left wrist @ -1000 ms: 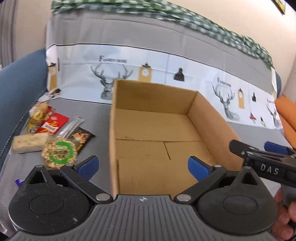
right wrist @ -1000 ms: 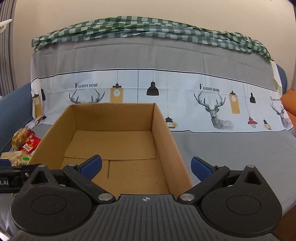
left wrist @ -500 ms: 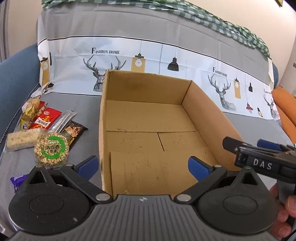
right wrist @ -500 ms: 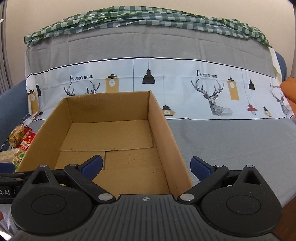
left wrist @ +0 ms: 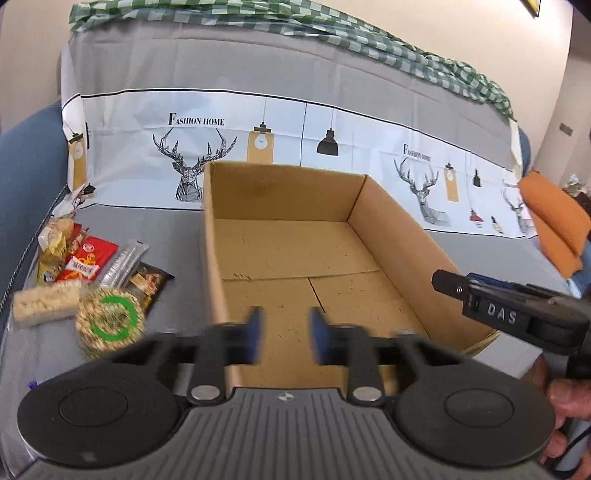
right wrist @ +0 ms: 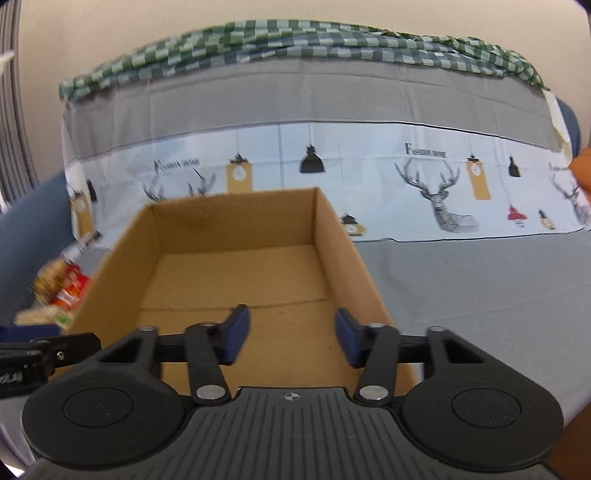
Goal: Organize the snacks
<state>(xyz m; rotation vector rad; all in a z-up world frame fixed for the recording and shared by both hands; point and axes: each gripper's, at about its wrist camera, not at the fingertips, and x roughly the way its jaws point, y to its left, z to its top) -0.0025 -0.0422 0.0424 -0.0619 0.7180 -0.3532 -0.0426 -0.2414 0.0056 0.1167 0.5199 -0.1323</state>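
An empty open cardboard box (left wrist: 391,236) (right wrist: 343,258) sits on the grey sofa seat. Left of it lies a pile of snacks: a round green-ringed nut pack (left wrist: 110,323), a pale rice bar (left wrist: 46,304), a red packet (left wrist: 86,260), a clear sleeve (left wrist: 123,260), a dark packet (left wrist: 149,282) and a golden bag (left wrist: 55,243). My left gripper (left wrist: 284,334) hovers at the box's near wall, jaws blurred, partly closed and empty. My right gripper (right wrist: 290,338) hovers over the box's near end, jaws partly closed, empty. It also shows in the left wrist view (left wrist: 513,314).
The sofa back carries a grey and white deer-print cover (left wrist: 199,155) with a green checked cloth (left wrist: 332,33) on top. An orange cushion (left wrist: 554,225) lies at the right. A blue sofa arm (left wrist: 26,177) rises left of the snacks.
Both grippers' jaws have narrowed from wide open to partly closed. The left camera's view has swung slightly to the left.
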